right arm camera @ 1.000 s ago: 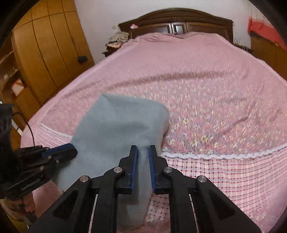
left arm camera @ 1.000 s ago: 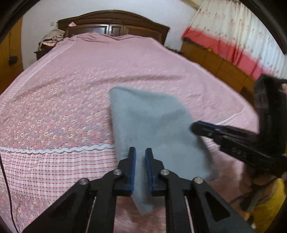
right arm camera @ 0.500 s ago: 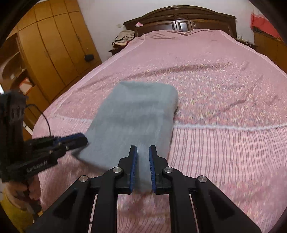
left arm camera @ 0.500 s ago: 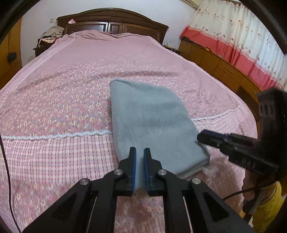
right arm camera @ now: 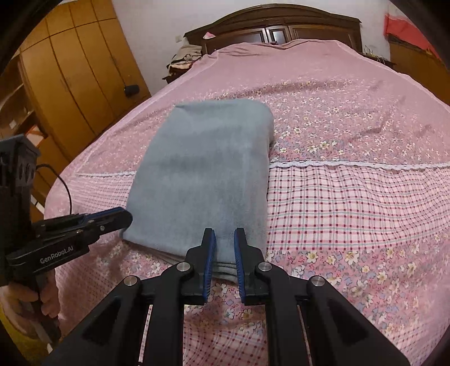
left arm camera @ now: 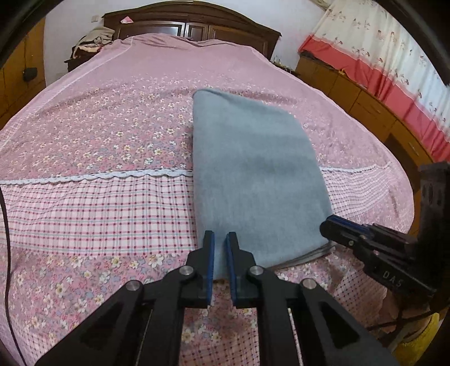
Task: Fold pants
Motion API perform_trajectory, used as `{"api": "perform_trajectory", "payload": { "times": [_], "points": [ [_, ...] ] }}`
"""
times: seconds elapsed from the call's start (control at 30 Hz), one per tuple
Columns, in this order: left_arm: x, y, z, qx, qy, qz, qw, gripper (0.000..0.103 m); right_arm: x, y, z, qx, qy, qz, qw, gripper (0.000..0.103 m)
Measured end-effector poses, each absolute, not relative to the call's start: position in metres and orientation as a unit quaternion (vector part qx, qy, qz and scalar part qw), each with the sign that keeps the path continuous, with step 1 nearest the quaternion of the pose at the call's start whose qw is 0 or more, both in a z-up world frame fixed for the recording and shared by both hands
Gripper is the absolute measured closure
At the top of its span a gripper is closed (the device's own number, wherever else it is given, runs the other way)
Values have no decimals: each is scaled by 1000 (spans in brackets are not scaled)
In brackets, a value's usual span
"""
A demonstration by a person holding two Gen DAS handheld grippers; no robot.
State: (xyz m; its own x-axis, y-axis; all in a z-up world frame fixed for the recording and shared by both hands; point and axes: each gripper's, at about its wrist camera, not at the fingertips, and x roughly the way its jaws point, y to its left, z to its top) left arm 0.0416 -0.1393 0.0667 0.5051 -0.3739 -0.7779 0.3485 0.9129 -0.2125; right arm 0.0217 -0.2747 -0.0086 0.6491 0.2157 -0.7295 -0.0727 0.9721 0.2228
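Observation:
The grey-blue pants lie folded into a flat rectangle on the pink bed; they also show in the right wrist view. My left gripper sits at the near left corner of the pants, its jaws a narrow gap apart with the fabric edge between them. My right gripper sits at the near right corner, its jaws slightly apart around the folded edge. Each gripper shows in the other's view: the right and the left.
A dark wooden headboard stands at the far end of the bed. A wooden wardrobe is on the left, low wooden cabinets and a red-and-white curtain on the right. Clothes are piled beside the headboard.
Both grippers lowered the lifted near end of the pants onto the bed. The pants now lie flat. Both sets of jaws have opened slightly.

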Motion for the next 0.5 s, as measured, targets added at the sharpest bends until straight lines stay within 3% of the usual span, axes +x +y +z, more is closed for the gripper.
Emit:
{"api": "perform_trajectory", "payload": {
  "times": [0.17, 0.27, 0.33, 0.4, 0.5],
  "points": [
    [24, -129, 73, -19, 451, -192, 871, 81, 7, -274, 1, 87, 407, 67, 907, 67],
    [16, -126, 76, -27, 453, -190, 870, 75, -2, -272, 4, 85, 409, 64, 906, 65],
    [8, -126, 76, -24, 454, -186, 871, 65, -9, -272, 5, 88, 414, 63, 904, 63],
    [1, -126, 75, -18, 454, -179, 873, 46, -17, -272, 5, 94, 419, 62, 901, 56],
    [-6, -127, 71, -17, 458, -168, 873, 37, -26, -275, 6, 96, 413, 56, 904, 47]
  ]
}}
